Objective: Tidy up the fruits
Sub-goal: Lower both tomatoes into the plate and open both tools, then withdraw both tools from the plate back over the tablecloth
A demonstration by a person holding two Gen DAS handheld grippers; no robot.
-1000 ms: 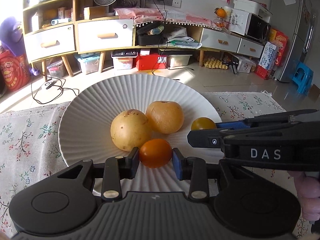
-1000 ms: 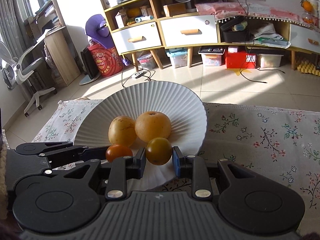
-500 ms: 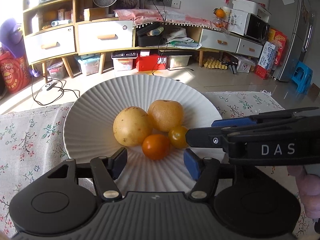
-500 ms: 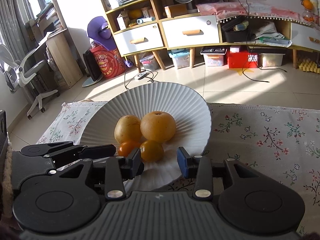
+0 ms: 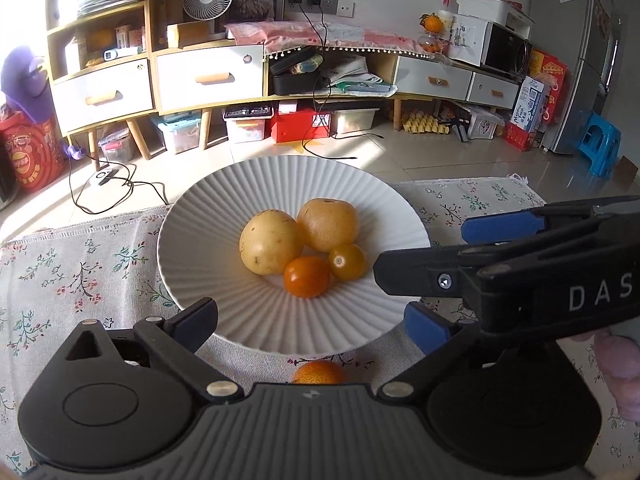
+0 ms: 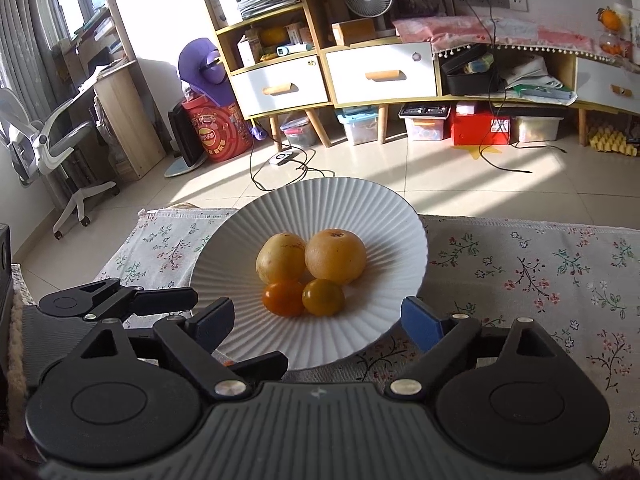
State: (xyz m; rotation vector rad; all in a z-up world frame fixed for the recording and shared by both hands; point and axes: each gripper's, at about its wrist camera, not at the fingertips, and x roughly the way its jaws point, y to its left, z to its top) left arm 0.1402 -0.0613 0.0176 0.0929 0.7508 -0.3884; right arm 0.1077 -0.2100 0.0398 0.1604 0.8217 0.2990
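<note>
A white ribbed plate (image 5: pixel 224 220) (image 6: pixel 400 216) sits on a floral tablecloth. It holds a yellow round fruit (image 5: pixel 270 247) (image 6: pixel 280 258), a larger tan fruit (image 5: pixel 328 224) (image 6: pixel 335 255), an orange small fruit (image 5: pixel 307 276) (image 6: pixel 283 298) and a yellow-orange small fruit (image 5: pixel 347 262) (image 6: pixel 323 297). Another orange fruit (image 5: pixel 319 373) lies on the cloth just in front of the plate. My left gripper (image 5: pixel 310 326) is open and empty at the plate's near rim. My right gripper (image 6: pixel 318 320) is open and empty, and also shows at the right of the left wrist view (image 5: pixel 500 248).
The floral tablecloth (image 5: pixel 80 272) (image 6: pixel 540 272) covers the table around the plate. Beyond the table's far edge are a tiled floor, cabinets with drawers (image 6: pixel 380 76), storage boxes, a blue stool (image 5: pixel 600 144) and an office chair (image 6: pixel 44 148).
Both grippers opened, released their small fruits onto the plate, and pulled back toward me. The two small fruits now rest beside the larger ones.
</note>
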